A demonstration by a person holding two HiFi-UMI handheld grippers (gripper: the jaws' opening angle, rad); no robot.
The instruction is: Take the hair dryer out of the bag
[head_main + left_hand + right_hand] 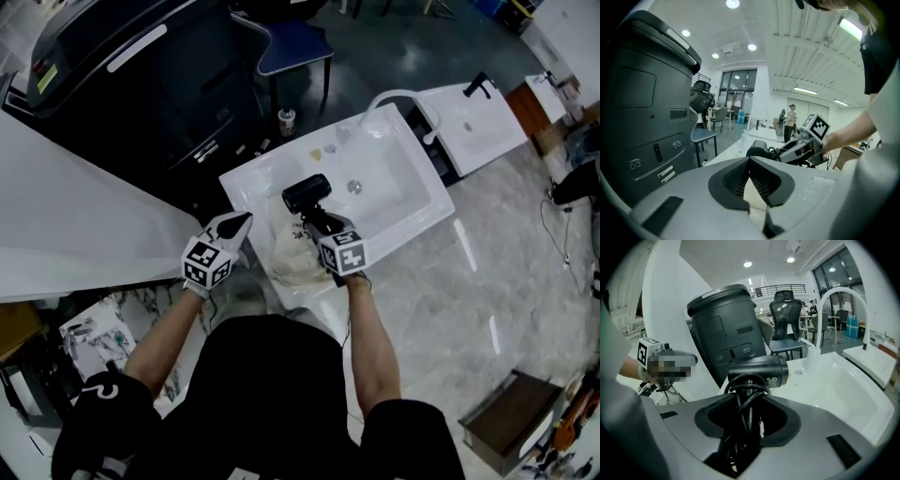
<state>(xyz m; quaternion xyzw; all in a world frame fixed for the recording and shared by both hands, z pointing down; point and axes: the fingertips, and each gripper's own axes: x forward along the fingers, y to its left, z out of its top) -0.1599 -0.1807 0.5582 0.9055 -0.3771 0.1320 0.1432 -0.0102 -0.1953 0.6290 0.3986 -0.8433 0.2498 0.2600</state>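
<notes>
Here the right gripper (315,217) clamps the black, cord-wrapped hair dryer (307,192); left gripper (244,220) jaws closed

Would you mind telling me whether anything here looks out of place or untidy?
Only small things: the cream bag lies crumpled over the near edge of the white sink, and the hair dryer, held in the right gripper, has its black cord bunched loosely between the jaws.

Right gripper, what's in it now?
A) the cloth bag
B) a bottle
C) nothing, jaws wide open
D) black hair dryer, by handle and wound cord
D: in the right gripper view, the right gripper has its jaws clamped on the handle and wound cord of the hair dryer, whose barrel sits just past the jaw tips.
</notes>
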